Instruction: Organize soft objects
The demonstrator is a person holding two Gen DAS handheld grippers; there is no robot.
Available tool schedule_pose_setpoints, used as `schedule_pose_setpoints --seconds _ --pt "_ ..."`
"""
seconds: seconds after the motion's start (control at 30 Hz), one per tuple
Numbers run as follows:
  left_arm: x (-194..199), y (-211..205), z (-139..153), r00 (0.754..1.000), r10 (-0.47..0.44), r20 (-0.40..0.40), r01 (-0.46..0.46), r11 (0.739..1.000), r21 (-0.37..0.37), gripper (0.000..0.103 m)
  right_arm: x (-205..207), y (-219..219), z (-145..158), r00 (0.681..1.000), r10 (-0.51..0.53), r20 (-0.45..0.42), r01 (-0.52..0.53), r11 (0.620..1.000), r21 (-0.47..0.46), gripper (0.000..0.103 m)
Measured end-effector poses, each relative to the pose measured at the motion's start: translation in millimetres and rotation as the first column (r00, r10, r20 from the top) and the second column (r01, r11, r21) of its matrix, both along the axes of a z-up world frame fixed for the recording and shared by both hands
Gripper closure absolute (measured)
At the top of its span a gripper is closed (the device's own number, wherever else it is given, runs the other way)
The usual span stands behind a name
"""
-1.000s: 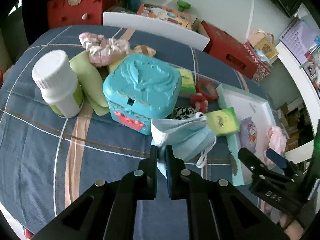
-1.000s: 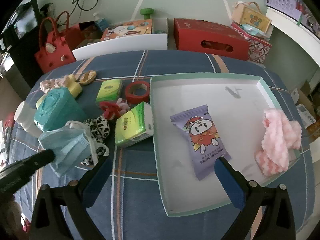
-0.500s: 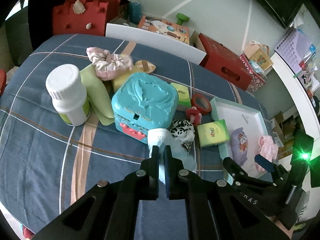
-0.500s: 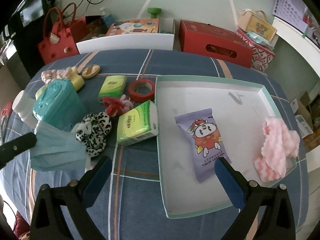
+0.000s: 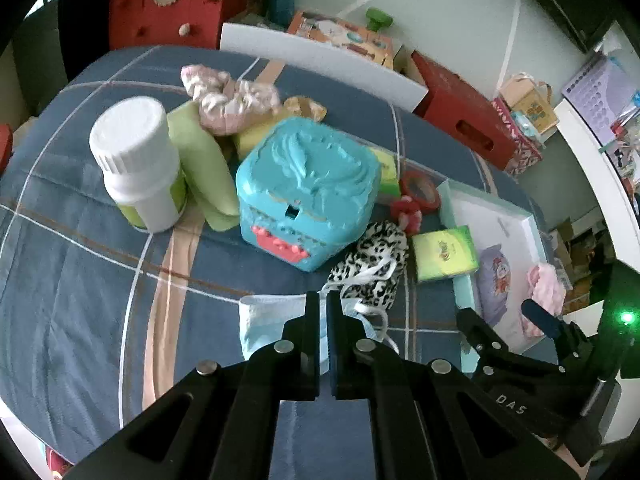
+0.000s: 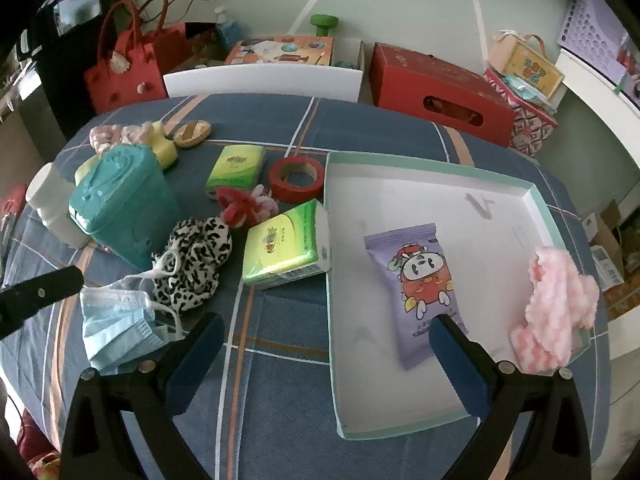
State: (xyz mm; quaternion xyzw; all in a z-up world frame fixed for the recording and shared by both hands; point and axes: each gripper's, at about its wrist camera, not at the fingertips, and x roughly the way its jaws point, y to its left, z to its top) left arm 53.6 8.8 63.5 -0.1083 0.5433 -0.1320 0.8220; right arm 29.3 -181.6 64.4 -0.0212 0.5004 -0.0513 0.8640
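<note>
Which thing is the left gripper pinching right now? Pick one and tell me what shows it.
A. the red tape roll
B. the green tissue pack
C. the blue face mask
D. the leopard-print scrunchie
C: in the left wrist view the left gripper has its jaws shut on the blue face mask, while the leopard-print scrunchie, green tissue pack and red tape roll lie untouched on the table beyond it.

I see a pale green wall (image 6: 400,8) behind the plaid-covered table (image 6: 280,360) — red handbag (image 6: 124,76) and red box (image 6: 436,84) alongside.
</note>
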Motion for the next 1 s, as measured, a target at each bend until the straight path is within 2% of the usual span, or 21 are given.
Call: schedule_pose_setpoints --seconds 0.2,0.3,0.37,0.4,0.43,0.5,0.6,0.63,0.7,1.0 --pt "1 -4 -10 1.000 -0.022 -0.021 0.023 0.998 0.058 0.100 -2 -1 -1 1.000 -0.010 -0.008 0.010 1.000 0.005 0.000" --pt "-2 -11 -13 0.999 -0.045 -0.020 0.047 0.992 0.118 0.100 -5 -2 2 1.000 -0.016 -0.003 0.016 1.000 0.013 0.000" --pt "-3 -16 -16 0.998 -0.063 -0.021 0.066 0.986 0.156 0.095 -9 -4 5 1.000 -0.021 0.005 0.021 0.999 0.024 0.000" --pt "-4 -19 -17 0.997 -0.073 -0.022 0.075 0.981 0.176 0.085 -12 -4 6 1.000 -0.023 0.008 0.023 0.999 0.031 0.000" --pt "-5 -21 -19 0.997 -0.080 -0.022 0.083 0.977 0.197 0.067 -14 -5 6 1.000 -0.027 0.009 0.026 0.999 0.036 0.000" --pt "-8 -26 -20 0.995 -0.096 -0.015 0.097 0.970 0.225 0.051 -18 -8 6 0.999 -0.036 0.004 0.036 0.998 0.046 0.000" --pt "-10 -32 -24 0.991 -0.130 -0.018 0.131 0.958 0.255 0.048 -22 -12 7 0.999 -0.051 0.001 0.051 0.997 0.055 0.000" --pt "-11 -36 -27 0.989 -0.147 -0.024 0.148 0.950 0.276 0.041 -23 -13 8 0.999 -0.053 0.005 0.052 0.997 0.058 0.000" --pt "-11 -43 -32 0.986 -0.165 -0.031 0.167 0.933 0.319 0.034 -24 -13 11 0.999 -0.051 0.014 0.050 0.997 0.062 0.000" --pt "-9 -78 -63 0.963 -0.256 -0.081 0.264 0.847 0.462 0.034 -22 -14 11 0.999 -0.049 0.015 0.048 0.997 0.065 0.000"
